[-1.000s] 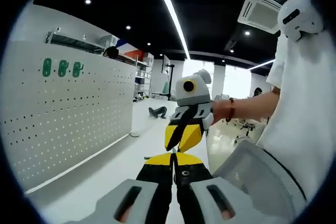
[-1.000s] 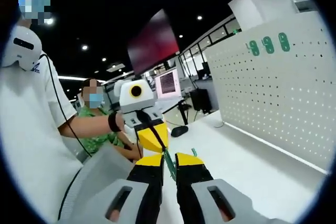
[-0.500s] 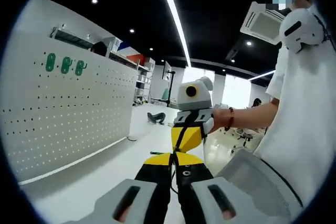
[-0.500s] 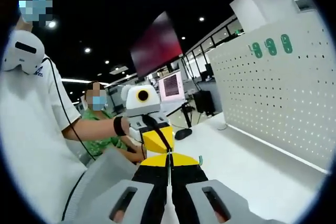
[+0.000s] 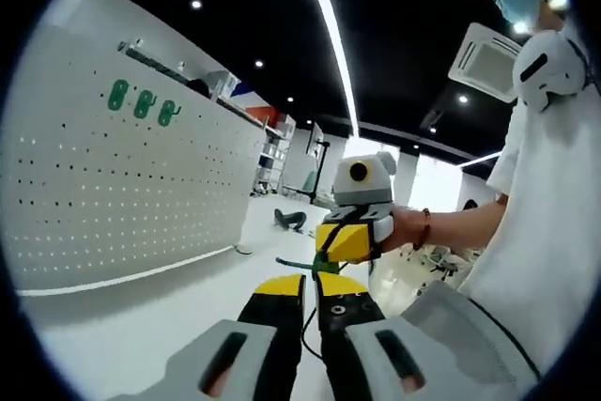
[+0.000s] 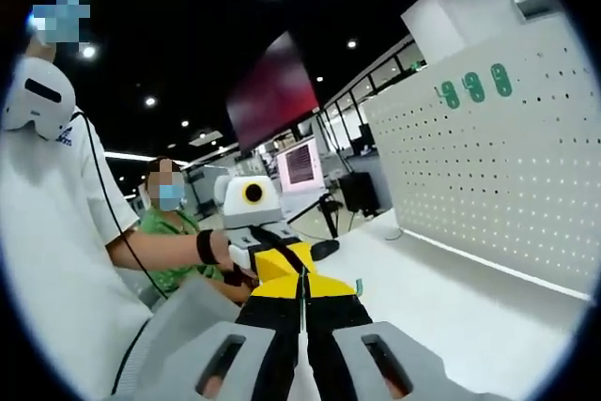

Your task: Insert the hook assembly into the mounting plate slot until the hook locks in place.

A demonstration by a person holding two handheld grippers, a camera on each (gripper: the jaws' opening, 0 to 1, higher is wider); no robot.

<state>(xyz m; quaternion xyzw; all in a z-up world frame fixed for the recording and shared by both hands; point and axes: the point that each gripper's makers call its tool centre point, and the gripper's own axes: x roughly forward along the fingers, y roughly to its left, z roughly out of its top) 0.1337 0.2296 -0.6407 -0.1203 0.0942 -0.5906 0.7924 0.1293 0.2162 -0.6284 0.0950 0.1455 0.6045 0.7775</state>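
A white pegboard mounting plate [image 5: 141, 185] [image 6: 488, 185] stands along the table, with three green hooks [image 5: 141, 102] [image 6: 472, 88] near its top. My right gripper [image 6: 303, 286] is shut on a thin green hook [image 6: 358, 285], whose tip pokes out to the right of its jaws. In the left gripper view that hook [image 5: 296, 265] sticks out sideways from the right gripper [image 5: 346, 243], just beyond my left gripper [image 5: 311, 285]. The left jaws stand a narrow gap apart, with nothing green between them. The left gripper [image 6: 278, 258] faces the right one, tip to tip.
The white table [image 5: 141, 326] [image 6: 451, 298] runs along the pegboard's foot. A small black object [image 5: 291, 220] [image 6: 324, 249] lies farther along it. A person in a white shirt [image 5: 554, 232] holds both grippers; a seated person in green [image 6: 174, 232] is behind. A grey chair back [image 5: 470, 326] is close by.
The right gripper shut on the green hook, which a second ago stood between its open jaws. The left jaws have parted slightly, and both views have swung a little toward the pegboard.
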